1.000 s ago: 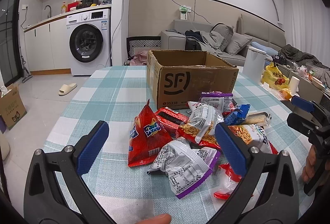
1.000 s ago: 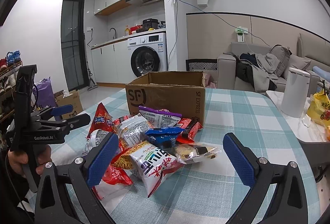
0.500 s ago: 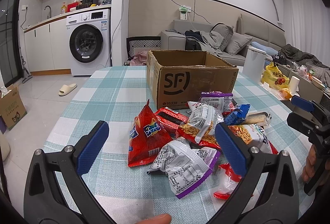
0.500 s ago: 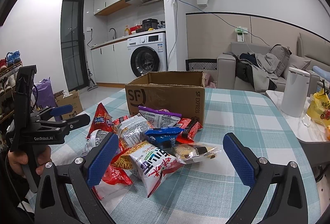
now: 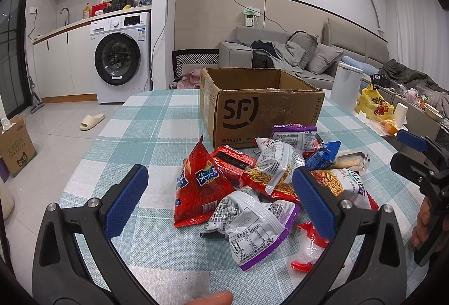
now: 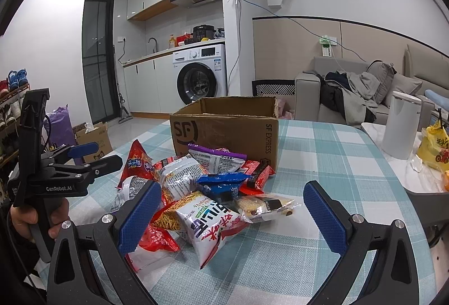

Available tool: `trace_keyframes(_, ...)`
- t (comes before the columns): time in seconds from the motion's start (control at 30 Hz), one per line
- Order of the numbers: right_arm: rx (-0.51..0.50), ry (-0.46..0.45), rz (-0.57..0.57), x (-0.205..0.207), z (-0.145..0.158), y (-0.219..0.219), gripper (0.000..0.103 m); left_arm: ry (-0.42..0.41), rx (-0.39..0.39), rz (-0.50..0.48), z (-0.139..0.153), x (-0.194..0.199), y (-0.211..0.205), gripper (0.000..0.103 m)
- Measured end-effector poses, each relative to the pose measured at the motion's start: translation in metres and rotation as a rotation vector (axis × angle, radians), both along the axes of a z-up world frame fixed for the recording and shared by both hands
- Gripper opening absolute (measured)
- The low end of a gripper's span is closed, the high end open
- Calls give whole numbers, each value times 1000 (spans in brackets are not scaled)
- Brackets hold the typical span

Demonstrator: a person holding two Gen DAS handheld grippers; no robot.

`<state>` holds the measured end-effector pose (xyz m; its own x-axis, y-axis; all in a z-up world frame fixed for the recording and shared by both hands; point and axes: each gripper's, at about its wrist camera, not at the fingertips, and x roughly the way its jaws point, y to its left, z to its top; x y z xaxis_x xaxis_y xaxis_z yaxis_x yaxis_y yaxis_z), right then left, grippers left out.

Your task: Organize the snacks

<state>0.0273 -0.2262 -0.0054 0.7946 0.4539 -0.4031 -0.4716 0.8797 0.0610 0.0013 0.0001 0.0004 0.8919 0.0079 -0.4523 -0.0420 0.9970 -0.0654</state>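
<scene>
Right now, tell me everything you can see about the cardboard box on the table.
The cardboard box is brown corrugated card, printed with a black SF logo, "SF EXPRESS" and 95338. It stands upright on the checked tablecloth with its top open; its inside is hidden. The snack pile lies against its front, a purple-edged packet touching it.

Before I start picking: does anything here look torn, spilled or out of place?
No spill or tear shows. The snack packets lie in a loose, overlapping heap on the checked tablecloth in front of the open cardboard box; none are seen inside it. Both hand-held grippers, left and right, are open, holding nothing.
</scene>
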Motion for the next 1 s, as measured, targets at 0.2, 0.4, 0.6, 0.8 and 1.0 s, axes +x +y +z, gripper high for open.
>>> trace_keyframes(0.2, 1, 0, -12, 1, -3, -4, 103, 0, 1, 1, 0, 1, 0, 102)
trace_keyframes(0.4, -8, -2, 6, -1, -1, 1, 103, 2, 0, -2, 0, 2, 1, 102)
trace_keyframes(0.6, -28, 5, 8, 0, -1, 6, 103, 7, 4, -11, 0, 5, -2, 102)
trace_keyframes(0.8, -40, 47, -14, 4, -2, 7, 103, 14, -1, -1, -4, 8, -1, 102)
trace_keyframes(1.0, -30, 110, -30, 12, -2, 10, 103, 22, -2, 2, -4, 7, 3, 102)
